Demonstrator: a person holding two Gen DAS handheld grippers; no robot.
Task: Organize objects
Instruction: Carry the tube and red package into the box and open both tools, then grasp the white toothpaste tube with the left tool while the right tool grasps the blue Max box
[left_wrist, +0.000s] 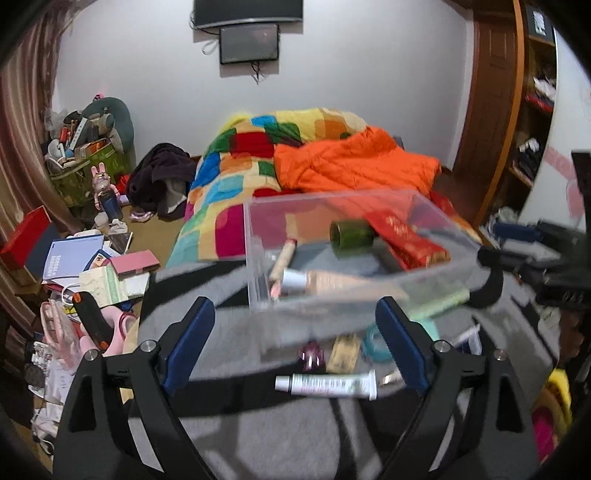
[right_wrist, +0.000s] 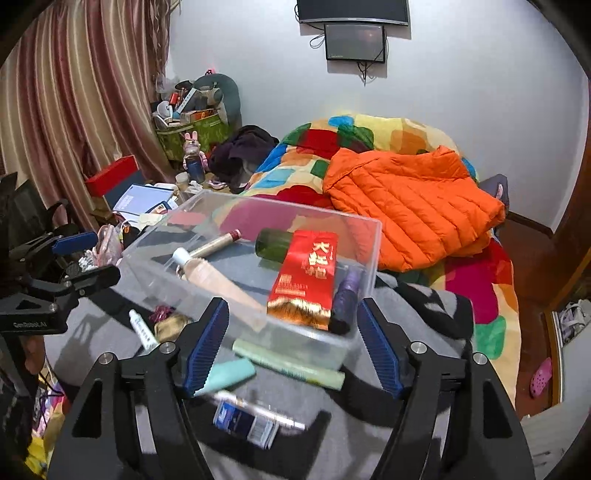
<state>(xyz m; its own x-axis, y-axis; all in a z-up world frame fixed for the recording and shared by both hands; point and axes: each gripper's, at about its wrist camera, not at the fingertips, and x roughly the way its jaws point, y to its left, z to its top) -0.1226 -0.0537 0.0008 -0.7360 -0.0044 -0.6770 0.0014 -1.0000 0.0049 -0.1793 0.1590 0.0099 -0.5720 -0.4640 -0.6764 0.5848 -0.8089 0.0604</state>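
Jaws of the left gripper (left_wrist: 291, 343) stand wide apart with nothing pressed between the blue pads; a white tube (left_wrist: 327, 385) lies on the grey blanket (left_wrist: 258, 424) right in the gap, with a small purple trinket (left_wrist: 313, 357) and a teal ring (left_wrist: 375, 345) just past it. The right gripper (right_wrist: 291, 345) is likewise spread and empty, a mint-green tube (right_wrist: 229, 374) lying beside its left pad, a pale green tube (right_wrist: 291, 365) across the gap and a blue-labelled packet (right_wrist: 245, 424) nearer the camera.

Just beyond both tools sits the clear plastic box (right_wrist: 373, 240), already holding a red packet (right_wrist: 306, 277), a dark green bottle (right_wrist: 273, 242), a long beige tube (right_wrist: 218, 280), a slim stick (right_wrist: 218, 243) and a purple item (right_wrist: 347, 291) against its right wall.

The step in hand looks like picking loose items off the blanket. To do it well, I would bring the left pads down either side of the white tube's middle, square to its length, close firmly, then lift clear of the box wall before lowering it inside. Soft bedding may let small things sink or roll, so a low, slow approach suits.

Farther back lie an orange jacket (right_wrist: 413, 199) and a patchwork quilt (left_wrist: 236, 173).
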